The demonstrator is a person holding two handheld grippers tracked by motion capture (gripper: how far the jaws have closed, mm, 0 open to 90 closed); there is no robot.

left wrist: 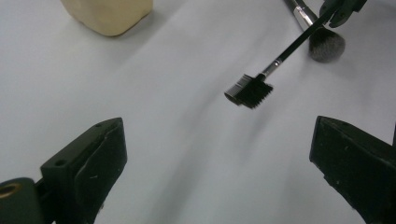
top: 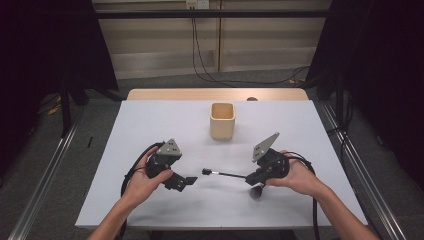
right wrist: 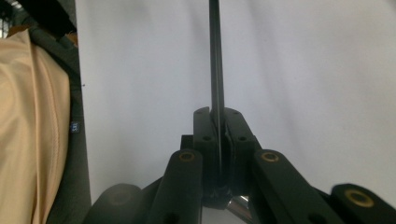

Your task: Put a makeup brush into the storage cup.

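Note:
A thin black brow brush (top: 220, 173) with a small comb head (left wrist: 250, 91) hangs just above the white table (top: 165, 125), pointing left. My right gripper (top: 251, 177) is shut on its handle (right wrist: 215, 70), the jaws pressed together around it (right wrist: 217, 126). A fluffy makeup brush (top: 257, 191) lies on the table under that gripper; its dark bristles (left wrist: 327, 45) and silver ferrule are visible. My left gripper (top: 189, 181) is open, with nothing between its wide-apart jaws (left wrist: 219, 154). It sits just left of the comb head and aims at it. A beige square cup (top: 222, 120) stands upright at the table's middle back.
The cup's base (left wrist: 109, 14) is at the upper left of the left gripper view. The person's beige clothing (right wrist: 28, 116) lies beyond the table's near edge. Dark curtains flank the table and cables run over the floor behind it.

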